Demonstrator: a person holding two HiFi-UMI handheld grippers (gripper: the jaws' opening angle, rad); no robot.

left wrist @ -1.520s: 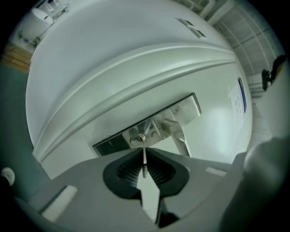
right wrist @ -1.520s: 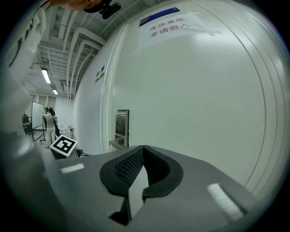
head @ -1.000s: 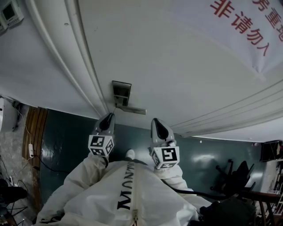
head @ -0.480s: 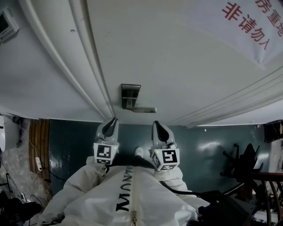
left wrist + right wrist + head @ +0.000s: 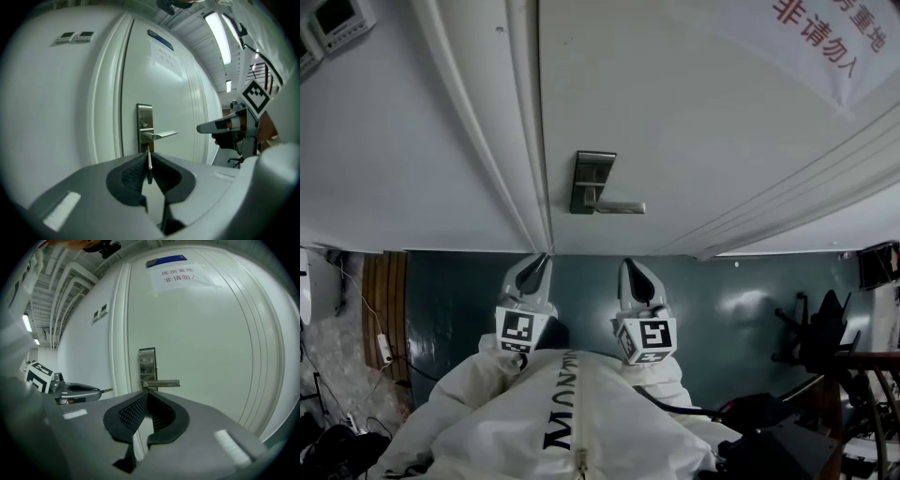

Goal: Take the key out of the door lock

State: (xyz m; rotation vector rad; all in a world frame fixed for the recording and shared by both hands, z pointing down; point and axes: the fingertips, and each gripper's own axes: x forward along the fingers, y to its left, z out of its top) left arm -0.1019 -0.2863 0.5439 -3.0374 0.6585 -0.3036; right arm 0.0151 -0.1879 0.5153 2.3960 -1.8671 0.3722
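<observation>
While the left tool (image 5: 541, 260) clamps the key (image 5: 149, 164), well clear of the door lock (image 5: 589, 181), and the right tool (image 5: 146, 394) sits closed and empty, extraction appears complete; next, carry the key away.

**Left tool** (image 5: 148, 154): jaws pressed together on a thin pale key (image 5: 149, 165). The key is held edge-on and upright, its tip standing just above the jaw tips.

**Door** (image 5: 164, 93): white, panelled, ahead of the tool.

**Lock plate** (image 5: 144, 123): metal, upright, straight beyond the jaw tips.

**Lever handle** (image 5: 161, 135): level, reaching right from the plate.

**Paper notice** (image 5: 165, 55): high on the door, print too small to read.

**Right tool** (image 5: 201, 127): off to the right, pointing towards the door, with its marker cube (image 5: 257, 95) above and behind.

**Two wall panels** (image 5: 75, 36): upper left of the tool, beside the door frame.

**Ceiling light strip** (image 5: 218, 29): upper right.
</observation>
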